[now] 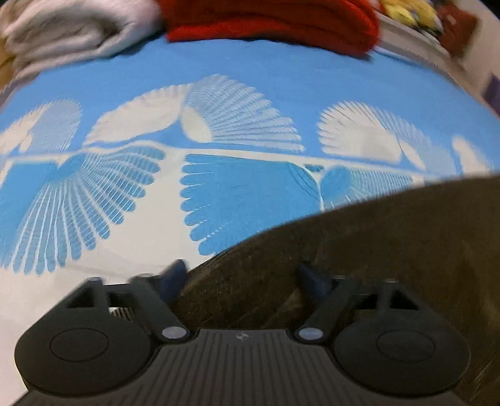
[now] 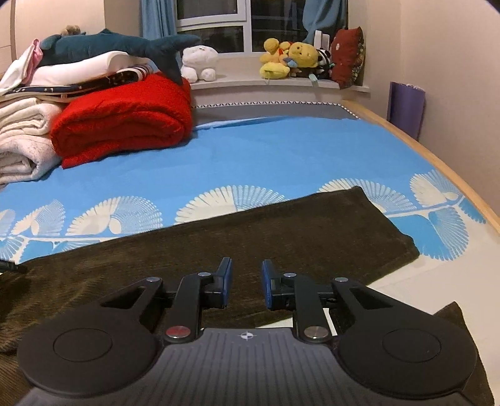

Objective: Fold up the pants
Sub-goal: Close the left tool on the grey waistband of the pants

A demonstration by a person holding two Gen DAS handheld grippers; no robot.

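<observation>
Brown ribbed corduroy pants lie flat beneath both grippers' parted, empty jaws.

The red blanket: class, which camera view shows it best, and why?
The right wrist view. There the red blanket shows sharp and whole, folded on the blue bed sheet beside a pale folded blanket. The left wrist view gives only a blurred strip of the red blanket, cut off by the top edge.
</observation>
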